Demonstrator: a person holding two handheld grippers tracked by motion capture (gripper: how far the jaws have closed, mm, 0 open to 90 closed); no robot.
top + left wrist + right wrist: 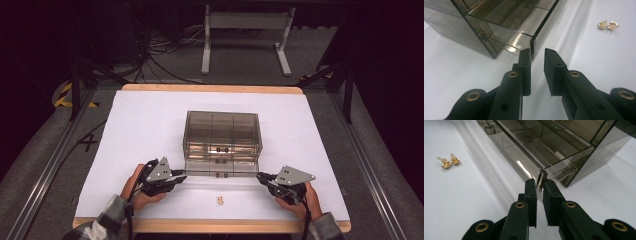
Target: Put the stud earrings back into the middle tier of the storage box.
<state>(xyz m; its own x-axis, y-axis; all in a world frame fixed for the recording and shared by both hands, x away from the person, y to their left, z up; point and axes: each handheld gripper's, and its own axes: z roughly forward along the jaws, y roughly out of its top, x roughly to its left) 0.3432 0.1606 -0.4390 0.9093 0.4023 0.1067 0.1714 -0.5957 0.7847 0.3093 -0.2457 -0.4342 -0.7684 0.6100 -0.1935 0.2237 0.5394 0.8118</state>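
A smoky clear drawer box [222,131] stands mid-table with its bottom drawer [220,167] pulled out toward me. My left gripper [184,176] is at the drawer's left front corner. In the left gripper view the front panel's edge [533,48] sits between the tips of that gripper [537,53], against one jaw and apart from the other. My right gripper [260,176] is at the right front corner. There the jaws of that gripper [539,183] close on the panel's end [541,178]. Two gold earrings [220,201] [608,25] [448,161] lie near the front edge.
The white table top [145,125] has a wooden rim at front and back. Metal rails run along both sides of the table, and a grey table frame [245,37] stands on the floor beyond it.
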